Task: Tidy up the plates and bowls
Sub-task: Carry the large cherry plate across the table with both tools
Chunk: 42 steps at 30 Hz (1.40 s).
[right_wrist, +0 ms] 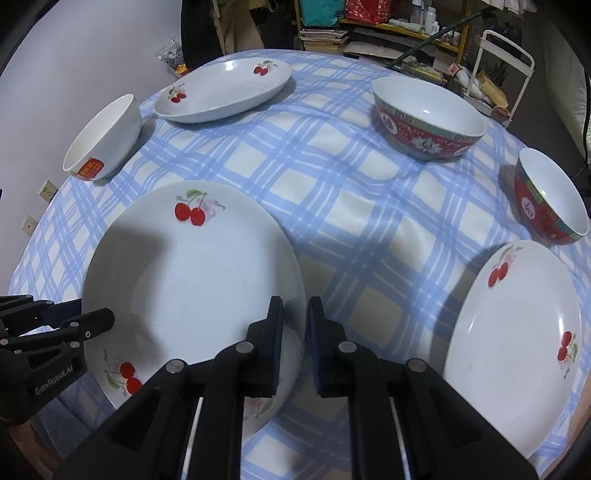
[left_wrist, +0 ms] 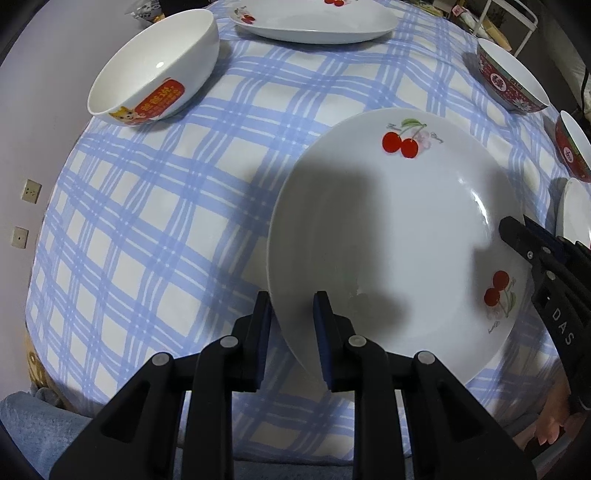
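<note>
place: home – checked tablecloth (right_wrist: 332, 192) | cluttered shelves (right_wrist: 399, 26) – wall sockets (left_wrist: 31, 191)

Both tongs (left_wrist: 291, 306) (right_wrist: 295, 310) seemingly part-open.

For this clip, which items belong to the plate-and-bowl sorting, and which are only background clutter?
Job items: near cherry plate between left tool and right tool; far cherry plate; right cherry plate; white bowl; two red bowls.

Lying about: shelf clutter, white rack, wall sockets.

Black fingers (left_wrist: 261, 332), blue pads, silver pins
</note>
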{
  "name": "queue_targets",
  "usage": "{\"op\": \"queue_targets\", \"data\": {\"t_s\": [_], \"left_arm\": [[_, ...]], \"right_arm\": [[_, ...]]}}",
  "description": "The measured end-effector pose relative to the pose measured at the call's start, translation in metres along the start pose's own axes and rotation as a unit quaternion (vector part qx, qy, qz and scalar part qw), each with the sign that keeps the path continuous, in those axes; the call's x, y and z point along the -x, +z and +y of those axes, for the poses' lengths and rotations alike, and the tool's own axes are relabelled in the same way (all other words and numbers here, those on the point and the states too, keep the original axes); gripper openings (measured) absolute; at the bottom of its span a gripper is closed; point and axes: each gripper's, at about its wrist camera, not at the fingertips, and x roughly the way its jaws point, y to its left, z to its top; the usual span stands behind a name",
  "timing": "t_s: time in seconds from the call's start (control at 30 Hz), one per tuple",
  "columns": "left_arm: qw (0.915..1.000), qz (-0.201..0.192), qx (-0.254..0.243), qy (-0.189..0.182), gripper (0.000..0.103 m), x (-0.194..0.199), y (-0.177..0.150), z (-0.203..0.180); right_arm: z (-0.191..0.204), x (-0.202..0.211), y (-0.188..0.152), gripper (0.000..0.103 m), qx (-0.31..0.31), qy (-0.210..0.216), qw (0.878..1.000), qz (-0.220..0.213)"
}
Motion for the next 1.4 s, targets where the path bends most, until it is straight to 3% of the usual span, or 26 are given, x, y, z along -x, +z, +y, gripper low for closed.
{"op": "queue_targets", "data": {"t_s": [0.1,0.27,0.43,0.67,0.83,0.97,1.07,1.1,1.17,1.3,1.4], "left_arm": [[0.9997,-0.012,0.004,0.022,0.023,0.009,0.001,0.0],[0.9984,-0.047,0.022,0.023,0.023,0.034,0.006,-0.001],[0.9954,-0.085,0.009,0.044,0.023,0.064,0.01,-0.018],[0.9964,-0.081,0.023,0.01,0.025,0.075,0.024,-0.034],[0.9945,-0.103,0.002,0.019,0.038,0.089,0.026,-0.06],[0.9929,-0.118,-0.009,0.01,0.055,0.1,0.029,-0.081],[0.993,-0.115,-0.019,0.018,0.072,0.103,0.032,-0.098],[0.9926,-0.117,-0.025,0.02,0.074,0.104,0.032,-0.105],[0.9918,-0.122,-0.034,0.016,0.078,0.107,0.034,-0.117],[0.9909,-0.128,-0.034,-0.024,0.087,0.109,0.037,-0.14],[0.9906,-0.128,-0.037,-0.032,0.088,0.106,0.038,-0.158]], "right_arm": [[-0.001,0.003,0.001,0.015,0.003,0.003,1.0,-0.003],[-0.011,0.013,0.007,0.015,-0.008,0.012,1.0,-0.014],[-0.027,0.028,0.017,0.015,-0.009,0.022,0.999,-0.022],[-0.061,0.052,0.028,0.015,-0.015,0.016,0.999,-0.024],[-0.088,0.072,0.03,0.031,-0.006,0.001,1.0,-0.025],[-0.114,0.089,0.033,0.065,-0.002,-0.041,0.998,-0.037],[-0.133,0.098,0.034,0.079,0.003,-0.043,0.998,-0.039],[-0.14,0.1,0.034,0.091,0.005,-0.047,0.998,-0.036],[-0.154,0.105,0.032,0.101,0.012,-0.051,0.998,-0.03],[-0.175,0.112,0.023,0.103,0.022,-0.055,0.998,-0.038],[-0.188,0.109,0.014,0.103,0.027,-0.048,0.998,-0.025]]}}
